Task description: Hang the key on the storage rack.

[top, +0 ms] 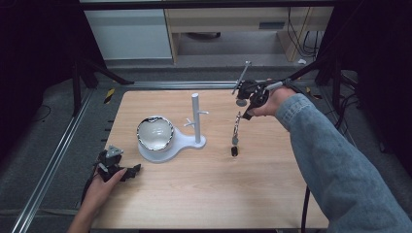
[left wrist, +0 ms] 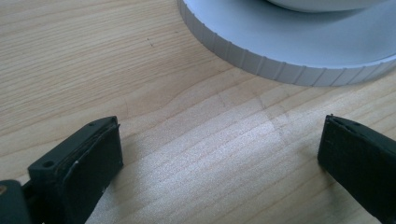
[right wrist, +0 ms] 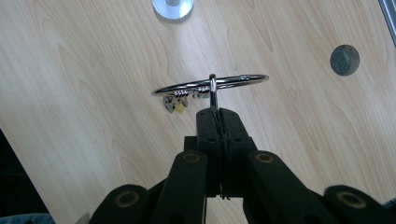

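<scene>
Key ring [right wrist: 211, 84]: hangs off the table, pinched at its small link by my right gripper [right wrist: 218, 114]; keys dangle under it in the high view.
Left gripper [left wrist: 219, 154]: nearest me, jaws wide apart with nothing between them, low over the wood table [top: 204, 184] just beside the stand base [left wrist: 280, 51].
White bowl [top: 155, 133]: I see it sitting on that base.
Peg post [top: 196, 117]: upright, between bowl and key ring.
Right gripper: jaws fully closed on the link, far right of the table.

The left hand-held gripper [top: 130, 172] rests low at the near left, jaws wide apart; the right hand-held gripper [top: 247, 115] hangs raised at the far right, jaws pinched together.
</scene>
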### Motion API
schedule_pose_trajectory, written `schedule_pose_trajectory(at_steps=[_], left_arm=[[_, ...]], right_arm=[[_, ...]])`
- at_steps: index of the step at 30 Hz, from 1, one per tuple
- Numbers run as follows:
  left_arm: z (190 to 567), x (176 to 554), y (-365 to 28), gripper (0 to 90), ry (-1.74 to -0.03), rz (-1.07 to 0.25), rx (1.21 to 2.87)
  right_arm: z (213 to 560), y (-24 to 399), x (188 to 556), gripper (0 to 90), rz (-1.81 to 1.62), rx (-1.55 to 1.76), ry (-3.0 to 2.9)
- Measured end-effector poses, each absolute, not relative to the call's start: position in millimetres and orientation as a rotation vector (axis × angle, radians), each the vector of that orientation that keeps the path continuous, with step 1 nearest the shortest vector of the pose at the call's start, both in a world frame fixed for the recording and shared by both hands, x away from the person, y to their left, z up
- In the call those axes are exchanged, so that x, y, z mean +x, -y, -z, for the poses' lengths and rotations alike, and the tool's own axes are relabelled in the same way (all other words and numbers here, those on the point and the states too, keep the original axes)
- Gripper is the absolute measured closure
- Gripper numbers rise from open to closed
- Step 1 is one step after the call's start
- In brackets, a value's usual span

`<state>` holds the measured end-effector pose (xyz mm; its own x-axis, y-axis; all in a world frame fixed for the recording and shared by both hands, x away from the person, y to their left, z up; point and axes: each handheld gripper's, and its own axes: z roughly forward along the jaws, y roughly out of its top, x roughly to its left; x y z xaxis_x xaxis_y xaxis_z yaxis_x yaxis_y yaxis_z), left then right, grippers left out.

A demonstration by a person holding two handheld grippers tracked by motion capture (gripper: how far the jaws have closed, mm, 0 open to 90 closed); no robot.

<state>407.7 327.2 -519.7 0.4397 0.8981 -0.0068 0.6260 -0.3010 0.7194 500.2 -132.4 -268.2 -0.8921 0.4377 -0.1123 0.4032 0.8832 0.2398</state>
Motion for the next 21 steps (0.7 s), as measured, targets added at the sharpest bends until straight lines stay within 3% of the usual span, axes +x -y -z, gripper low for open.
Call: schedule_pose_trajectory(at_steps=[21], left_arm=[[520, 408, -327, 0.0, -1.275, -0.533, 2.038]], right_arm=[[248, 111, 507, 88.4, -0.316, 0.590, -2.886]])
